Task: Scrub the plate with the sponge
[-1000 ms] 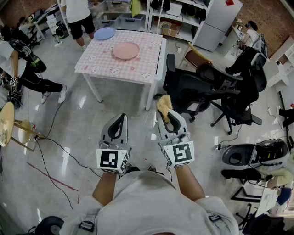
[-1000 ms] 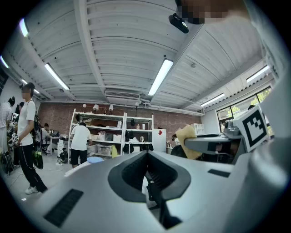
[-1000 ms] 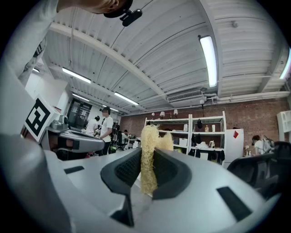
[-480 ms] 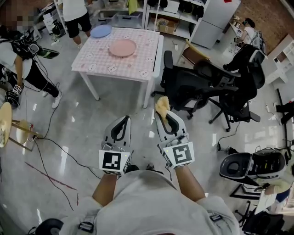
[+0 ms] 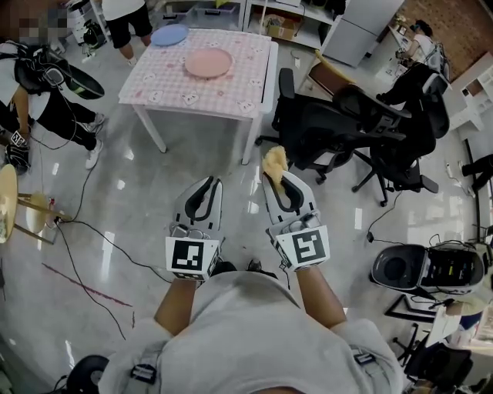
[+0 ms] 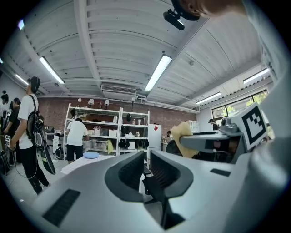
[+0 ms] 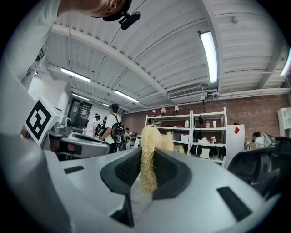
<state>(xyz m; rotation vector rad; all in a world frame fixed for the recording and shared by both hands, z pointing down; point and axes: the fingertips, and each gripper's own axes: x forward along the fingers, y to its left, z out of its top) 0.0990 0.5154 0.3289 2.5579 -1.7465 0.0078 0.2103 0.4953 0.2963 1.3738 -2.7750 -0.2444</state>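
Far ahead, a pink plate (image 5: 209, 63) lies on a table with a pink checked cloth (image 5: 185, 96). A blue plate (image 5: 169, 35) lies near that table's back corner and also shows in the left gripper view (image 6: 91, 155). My right gripper (image 5: 276, 178) is shut on a yellow sponge (image 5: 275, 161), which stands up between its pads (image 7: 148, 157). Beside it, the left gripper (image 5: 206, 187) is shut with nothing in it (image 6: 146, 160). Both are held over the floor, well short of the table.
Black office chairs (image 5: 347, 131) crowd the floor right of the table. Cables (image 5: 85, 238) trail across the floor at the left. A person (image 5: 127, 19) stands at the table's far side and another (image 5: 38, 85) at the left. Shelves (image 7: 207, 136) line the back wall.
The view has drifted, so the table and chairs sit slightly higher and more to the left. Both grippers keep their pose side by side, the sponge still clamped in the right one.
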